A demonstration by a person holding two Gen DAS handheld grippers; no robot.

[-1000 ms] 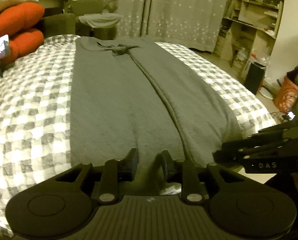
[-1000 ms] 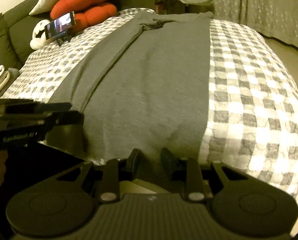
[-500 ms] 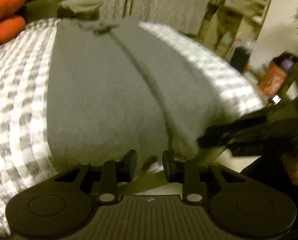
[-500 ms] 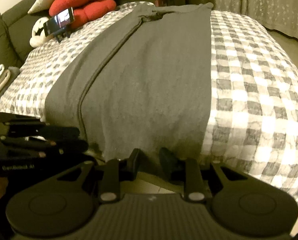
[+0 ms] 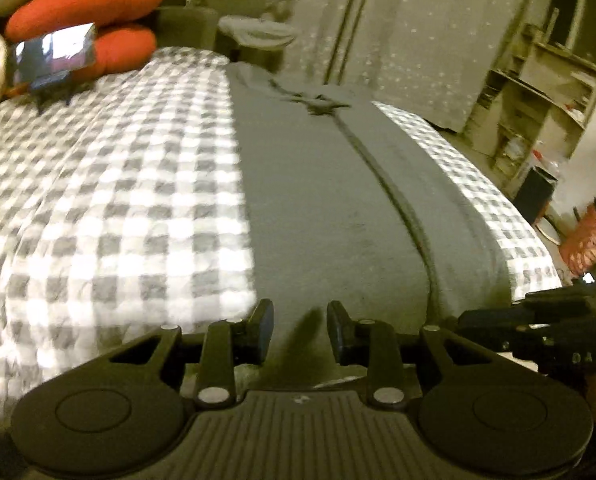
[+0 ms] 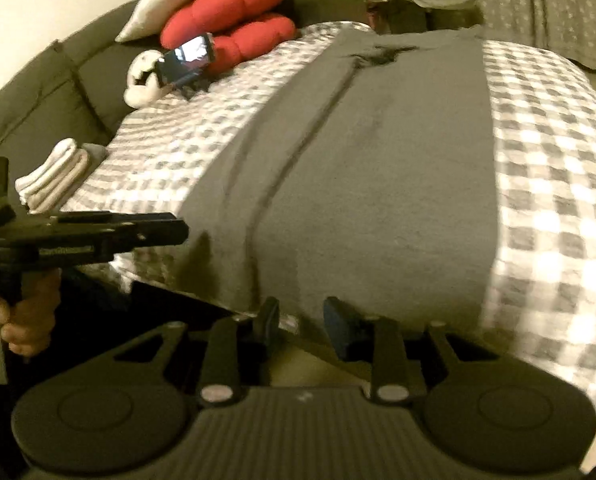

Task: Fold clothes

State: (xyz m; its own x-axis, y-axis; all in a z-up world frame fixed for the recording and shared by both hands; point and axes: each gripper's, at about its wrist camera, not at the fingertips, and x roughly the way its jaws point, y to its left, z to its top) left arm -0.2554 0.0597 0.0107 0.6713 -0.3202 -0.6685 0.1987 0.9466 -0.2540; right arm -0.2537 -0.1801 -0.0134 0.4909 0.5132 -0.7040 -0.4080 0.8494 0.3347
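A long dark grey garment [image 5: 329, 200] lies flat along the checked bed cover [image 5: 118, 200], with a seam running down its length. My left gripper [image 5: 299, 330] is at the garment's near edge, close to its left side. Its jaws stand apart, with a dark fold of cloth loose in the gap. My right gripper [image 6: 299, 320] is at the same near edge of the garment [image 6: 377, 160], right of the seam. Its jaws are opening and its pads do not press the cloth. Each gripper shows from the side in the other's view: right gripper [image 5: 481, 318], left gripper [image 6: 170, 230].
Red cushions [image 6: 234, 12], a phone on a stand [image 6: 186, 60] and a white plush toy [image 6: 142, 80] sit at the bed's far left. Folded towels [image 6: 54, 176] lie on the dark sofa. Curtains [image 5: 397, 40], shelves [image 5: 537, 80] and an orange basket [image 5: 585, 240] stand beyond.
The left gripper has slid left along the garment's near edge, from the seam toward the left side. The right view has tilted and its jaws stand slightly wider.
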